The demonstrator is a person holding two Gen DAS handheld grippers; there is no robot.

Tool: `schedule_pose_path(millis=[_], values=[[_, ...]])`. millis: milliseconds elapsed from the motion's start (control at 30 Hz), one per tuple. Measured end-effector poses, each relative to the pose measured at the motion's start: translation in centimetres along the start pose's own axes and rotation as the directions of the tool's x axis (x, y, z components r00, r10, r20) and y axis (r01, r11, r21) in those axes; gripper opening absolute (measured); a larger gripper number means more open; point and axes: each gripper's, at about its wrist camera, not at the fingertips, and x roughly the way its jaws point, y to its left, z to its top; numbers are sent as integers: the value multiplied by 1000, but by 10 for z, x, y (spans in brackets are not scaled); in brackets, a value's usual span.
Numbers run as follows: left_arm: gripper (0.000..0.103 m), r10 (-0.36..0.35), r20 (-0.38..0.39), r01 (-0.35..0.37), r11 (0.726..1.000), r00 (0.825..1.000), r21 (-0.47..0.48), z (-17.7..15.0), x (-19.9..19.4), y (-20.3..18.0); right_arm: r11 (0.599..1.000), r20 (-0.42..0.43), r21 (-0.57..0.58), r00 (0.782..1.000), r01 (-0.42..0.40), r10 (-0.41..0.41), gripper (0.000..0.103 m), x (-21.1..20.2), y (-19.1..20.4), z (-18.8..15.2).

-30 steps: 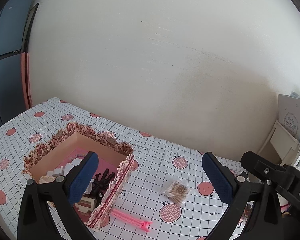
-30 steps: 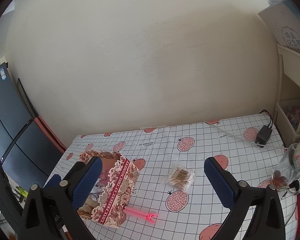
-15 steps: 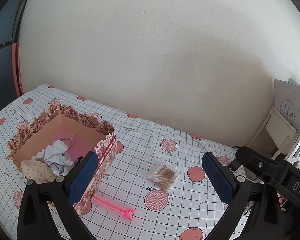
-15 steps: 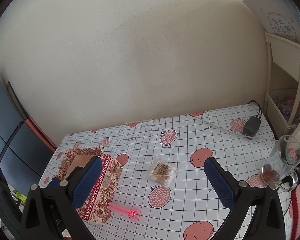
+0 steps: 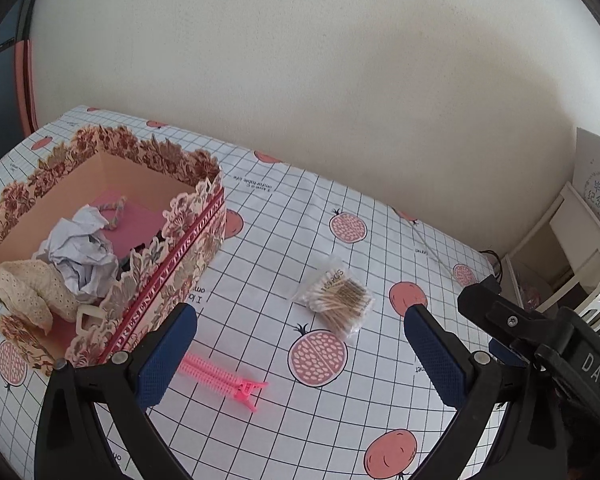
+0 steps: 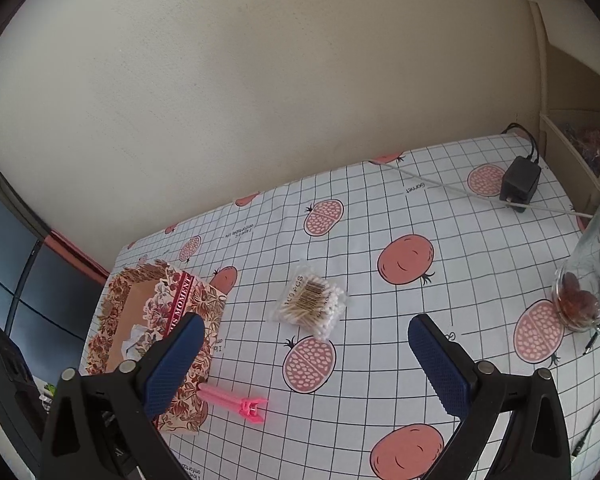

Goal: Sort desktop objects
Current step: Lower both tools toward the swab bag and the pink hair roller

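Over the checked cloth [image 5: 380,400] both grippers hang with nothing in them, the left gripper [image 5: 300,354] spread wide and the right gripper [image 6: 306,354] just as wide. Ahead of the left one, between its blue pads [image 5: 166,354] but well beyond them, lies a clear bag of swabs [image 5: 336,300], flat on the cloth. Nearer, just off its left pad, a pink zip [image 5: 224,376] lies partly hidden behind that finger. Off to its left stands the box [image 5: 188,236] with the floral rim, open on top, holding crumpled paper [image 5: 80,252], a cream lace piece [image 5: 32,292] and something pink under them. From the right gripper the swabs [image 6: 310,306] again sit ahead and between the fingers, the zip [image 6: 236,400] close by its left pad, touching the box [image 6: 196,312] or nearly so. Far to its right stands a glass [image 6: 588,280] with brown bits at the bottom, and beyond that a black adapter [image 6: 518,184] on its cord
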Motion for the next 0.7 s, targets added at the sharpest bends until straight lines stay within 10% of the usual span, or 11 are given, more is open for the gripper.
schedule_pose_path(millis=[700], values=[[103,36,-182,-59,991,983,-119,-25,66,36,997,-113,79,994,17,-8,103,73,-21,-20]])
